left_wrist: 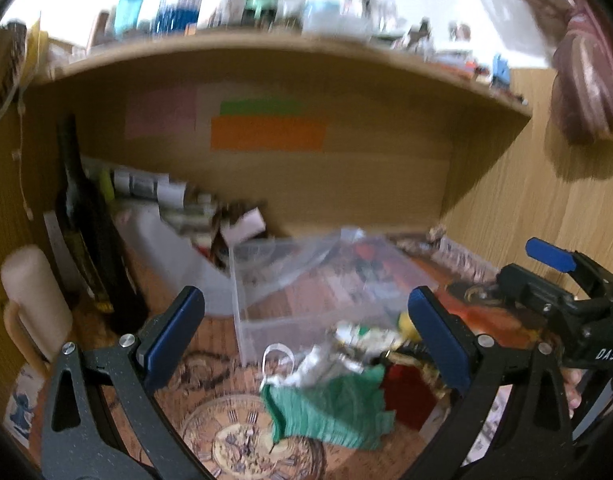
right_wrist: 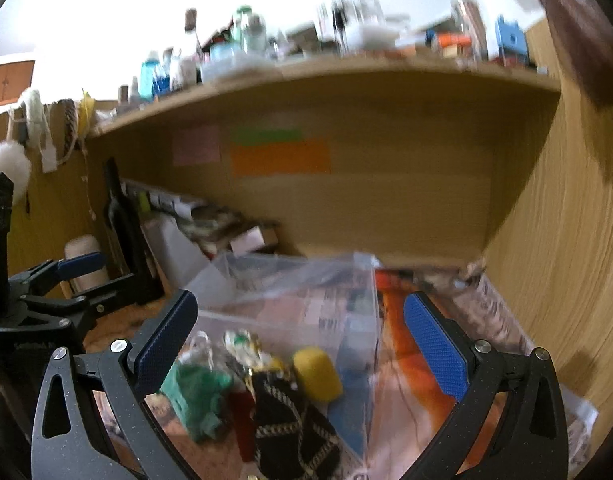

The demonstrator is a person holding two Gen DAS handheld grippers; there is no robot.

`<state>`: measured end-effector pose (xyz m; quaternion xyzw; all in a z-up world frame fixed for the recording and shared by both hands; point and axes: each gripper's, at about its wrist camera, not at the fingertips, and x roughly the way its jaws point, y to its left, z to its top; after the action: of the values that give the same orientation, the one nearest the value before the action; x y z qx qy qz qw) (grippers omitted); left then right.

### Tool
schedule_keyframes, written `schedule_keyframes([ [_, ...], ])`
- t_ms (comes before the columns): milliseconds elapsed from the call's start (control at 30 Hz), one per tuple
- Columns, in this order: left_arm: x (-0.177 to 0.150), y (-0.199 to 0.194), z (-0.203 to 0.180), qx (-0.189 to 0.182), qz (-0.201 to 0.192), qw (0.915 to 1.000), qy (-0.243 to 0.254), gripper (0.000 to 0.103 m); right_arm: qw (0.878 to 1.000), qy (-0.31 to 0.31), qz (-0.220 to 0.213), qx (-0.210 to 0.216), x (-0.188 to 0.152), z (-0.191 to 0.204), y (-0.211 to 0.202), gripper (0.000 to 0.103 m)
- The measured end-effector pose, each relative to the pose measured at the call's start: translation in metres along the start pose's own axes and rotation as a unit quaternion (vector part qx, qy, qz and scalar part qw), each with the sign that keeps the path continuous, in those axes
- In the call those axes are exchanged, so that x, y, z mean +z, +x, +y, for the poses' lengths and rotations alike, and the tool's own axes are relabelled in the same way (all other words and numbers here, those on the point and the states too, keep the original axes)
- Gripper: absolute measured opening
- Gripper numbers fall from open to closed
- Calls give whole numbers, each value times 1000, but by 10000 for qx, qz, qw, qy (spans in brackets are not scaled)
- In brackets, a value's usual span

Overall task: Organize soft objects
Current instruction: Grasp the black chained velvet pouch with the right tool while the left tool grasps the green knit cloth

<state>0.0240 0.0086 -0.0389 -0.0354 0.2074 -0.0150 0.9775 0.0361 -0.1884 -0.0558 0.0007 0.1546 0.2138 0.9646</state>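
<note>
Left gripper (left_wrist: 306,332): jaws spread wide, nothing between the pads, hovering above the desk (left_wrist: 210,364). Right gripper (right_wrist: 302,332): jaws spread wide too, empty, also raised above the desk.

Small heap of soft things on the desk, just in front of the clear plastic box (left_wrist: 306,280). Green cloth (left_wrist: 330,408) nearest the front edge, crumpled, on the clock-patterned mat (left_wrist: 242,436); in the left wrist view, below the gap between the left jaws, closer to the right-hand finger than the left one. White ribbon or strap (left_wrist: 280,354) just behind the cloth, touching it. Yellow sponge (right_wrist: 317,374) beside the box wall; whether inside or just outside, cannot tell through the clear plastic and blur. Black pouch with gold trim (right_wrist: 282,416) and a red piece (right_wrist: 242,408) between cloth and sponge, all bunched together and touching.

In the right wrist view, the heap low in the gap between the right jaws, green cloth (right_wrist: 194,396) close against the inner side of the left-hand finger, not gripped.

Box open at the top, toward the back of the desk, under the wooden shelf (left_wrist: 290,60). Dark bottle (left_wrist: 80,216) upright near the back left corner.
</note>
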Motion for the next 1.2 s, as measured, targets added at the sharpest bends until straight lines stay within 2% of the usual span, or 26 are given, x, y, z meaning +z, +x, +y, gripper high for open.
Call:
schedule_keyframes([
  [100,-14,12,7,-32,288,9995,-96,102,9996,11,278,4,-13,-2,8,103],
  [200,-28,21,11,-33,588,9982,-135,91,9986,29,527,73,-24,-2,14,103],
  [333,-46,32,11,-143,926,9954,-201,89,9969,20,777,117,-37,-1,19,99],
  [533,-64,45,6,-364,1267,9909,-286,88,9933,76,1128,242,-52,-1,28,83],
  [700,-75,62,5,-410,1610,9854,-381,89,9899,210,1356,350,-61,-8,36,63],
  [833,-85,70,0,-435,1748,9832,-303,89,9872,371,1464,510,-66,-14,39,53],
  [933,-90,75,-1,-486,1827,9813,-367,88,9854,409,1542,599,-67,-14,43,39],
  [967,-90,76,0,-501,1832,9810,-402,85,9844,417,1580,645,-68,-14,44,33],
  [1067,-91,75,1,-577,1857,9796,-499,78,9837,458,1594,693,-70,-15,45,26],
  [1100,-91,75,2,-581,1850,9797,-515,76,9838,485,1579,700,-70,-16,45,26],
  [1200,-91,70,3,-616,1840,9796,-527,62,9845,556,1511,691,-69,-20,42,24],
])
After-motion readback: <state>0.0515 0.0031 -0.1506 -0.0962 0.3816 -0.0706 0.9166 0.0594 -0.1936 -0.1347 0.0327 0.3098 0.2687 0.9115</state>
